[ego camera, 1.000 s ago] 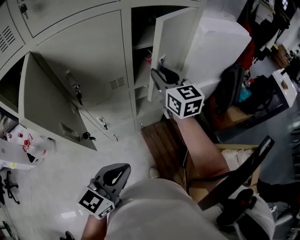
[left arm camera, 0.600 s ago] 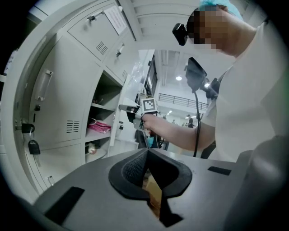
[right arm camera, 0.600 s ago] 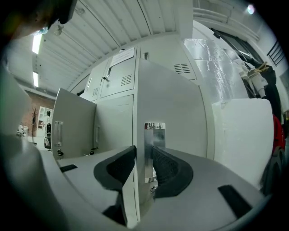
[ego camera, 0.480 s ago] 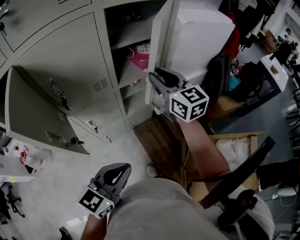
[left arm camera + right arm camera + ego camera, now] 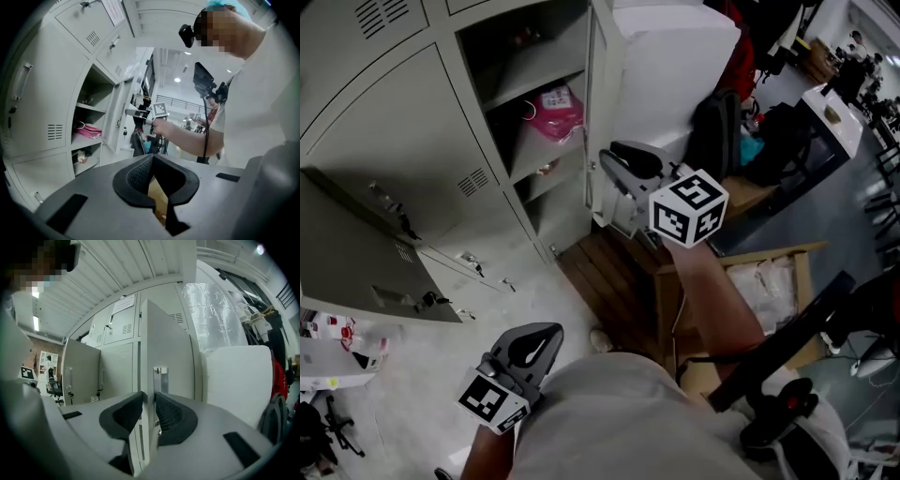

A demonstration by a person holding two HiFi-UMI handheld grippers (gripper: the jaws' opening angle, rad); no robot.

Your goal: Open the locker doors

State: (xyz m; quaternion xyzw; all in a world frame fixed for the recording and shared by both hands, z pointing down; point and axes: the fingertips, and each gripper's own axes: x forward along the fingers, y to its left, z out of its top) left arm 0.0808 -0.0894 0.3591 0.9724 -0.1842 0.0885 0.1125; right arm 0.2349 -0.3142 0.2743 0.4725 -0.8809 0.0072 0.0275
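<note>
Locker door (image 5: 598, 112) at the right end of the bank, swung wider than a second ago, baring more of the shelves and the pink bag (image 5: 555, 101) inside. Pinched by its free edge in the right gripper (image 5: 609, 167), jaws just drawn in tighter onto the thin sheet, pads flat against both faces. Probably near the end of its swing, judging by the white block (image 5: 675, 66) just behind it; next locker likely due soon. Left gripper (image 5: 546, 336) low beside the person's body, pads pressed together on nothing, well apart from any locker. Another open door (image 5: 356, 253) hanging out on the left, a closed door (image 5: 412, 122) in between. Painted sheet steel throughout: pale grey, smooth, flat panels with folded edges, louvred vent slots (image 5: 472, 181), a small bright metal latch plate (image 5: 160, 370) near the gripped edge. Gripper pads black, ribbed, rubbery-looking, wedge-shaped towards the tips.
</note>
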